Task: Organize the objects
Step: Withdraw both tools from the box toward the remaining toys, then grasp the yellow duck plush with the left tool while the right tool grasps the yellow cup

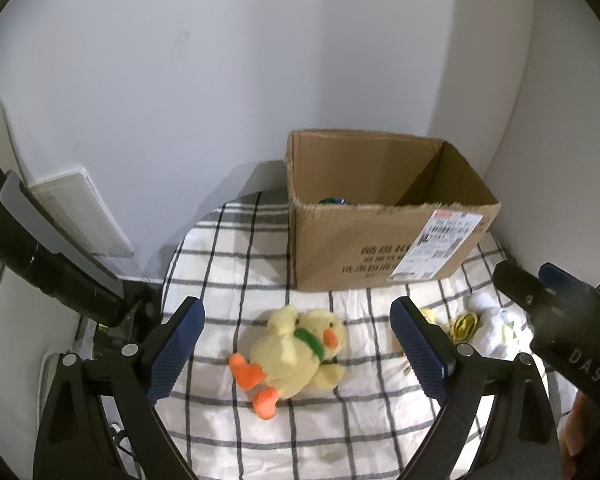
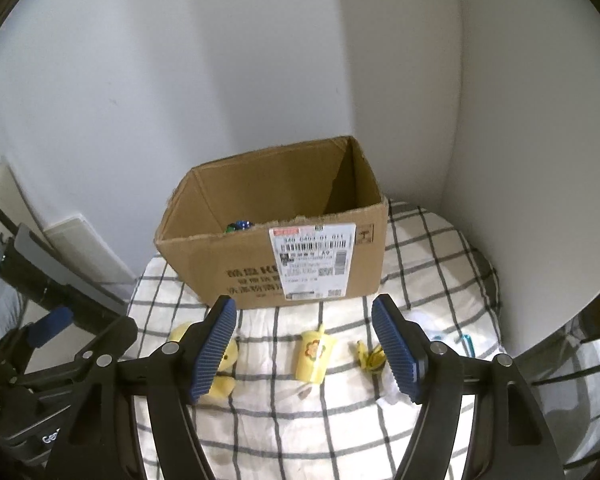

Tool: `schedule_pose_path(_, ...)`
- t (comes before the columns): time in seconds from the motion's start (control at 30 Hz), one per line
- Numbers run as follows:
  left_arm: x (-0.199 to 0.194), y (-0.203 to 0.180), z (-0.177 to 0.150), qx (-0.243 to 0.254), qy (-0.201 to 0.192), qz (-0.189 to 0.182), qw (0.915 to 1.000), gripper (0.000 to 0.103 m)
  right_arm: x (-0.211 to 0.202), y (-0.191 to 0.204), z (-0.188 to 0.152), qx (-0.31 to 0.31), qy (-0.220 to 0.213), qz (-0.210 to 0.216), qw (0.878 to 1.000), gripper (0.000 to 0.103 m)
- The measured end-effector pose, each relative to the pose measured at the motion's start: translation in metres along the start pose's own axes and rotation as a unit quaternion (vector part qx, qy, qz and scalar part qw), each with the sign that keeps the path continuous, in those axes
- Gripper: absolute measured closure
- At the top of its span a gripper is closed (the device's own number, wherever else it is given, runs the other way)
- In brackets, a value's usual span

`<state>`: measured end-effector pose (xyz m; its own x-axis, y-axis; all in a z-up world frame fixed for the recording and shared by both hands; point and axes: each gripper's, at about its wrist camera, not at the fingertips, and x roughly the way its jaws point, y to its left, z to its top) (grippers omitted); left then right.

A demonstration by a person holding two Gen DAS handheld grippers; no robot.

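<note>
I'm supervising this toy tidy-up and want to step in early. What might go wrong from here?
1. The left gripper is open around the plush duck; a soft toy may slip from a shallow pinch.
2. The cardboard box has tall walls; a low carry might clip its front rim.
3. The right gripper frames the small yellow cup toy, which lies tipped and may roll.

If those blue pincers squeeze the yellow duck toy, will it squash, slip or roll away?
The plush duck looks soft and fuzzy, so it would probably squash and sag rather than slip. It lies on its side on the checked cloth, so rolling seems unlikely. It is likely light for its size. The left gripper stands open around it, not touching.
</note>
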<state>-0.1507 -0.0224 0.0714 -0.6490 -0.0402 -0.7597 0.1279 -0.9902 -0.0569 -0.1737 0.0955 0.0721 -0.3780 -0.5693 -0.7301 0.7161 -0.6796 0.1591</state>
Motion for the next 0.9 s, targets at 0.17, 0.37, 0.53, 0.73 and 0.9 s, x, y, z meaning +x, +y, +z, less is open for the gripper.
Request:
schedule_pose_path(0.17, 0.011, 0.009, -0.016, -0.003, 0.015, -0.008, 0.9998, 0.008, 0.006, 0.001, -0.014, 0.003, 0.014, 0.006, 1.0, 0.032)
schedule_pose_path(0.37, 0.021, 0.013, -0.028, 0.005, 0.028, -0.013, 0.9995, 0.008, 0.017, 0.002, -0.026, 0.008, 0.028, 0.007, 1.0, 0.032)
schedule_pose_path(0.53, 0.033, 0.017, -0.036, 0.011, 0.045, -0.023, 0.9987, 0.008, 0.027, 0.003, -0.036, 0.017, 0.045, 0.012, 0.999, 0.032)
schedule_pose_path(0.73, 0.05, 0.022, -0.045, 0.016, 0.064, -0.026, 0.9975, 0.008, 0.042, 0.005, -0.045, 0.019, 0.063, 0.014, 0.998, 0.032)
schedule_pose_path(0.9, 0.067, 0.025, -0.051, 0.017, 0.084, -0.031, 0.9959, 0.008, 0.055, 0.008, -0.051, 0.017, 0.077, 0.011, 0.997, 0.032)
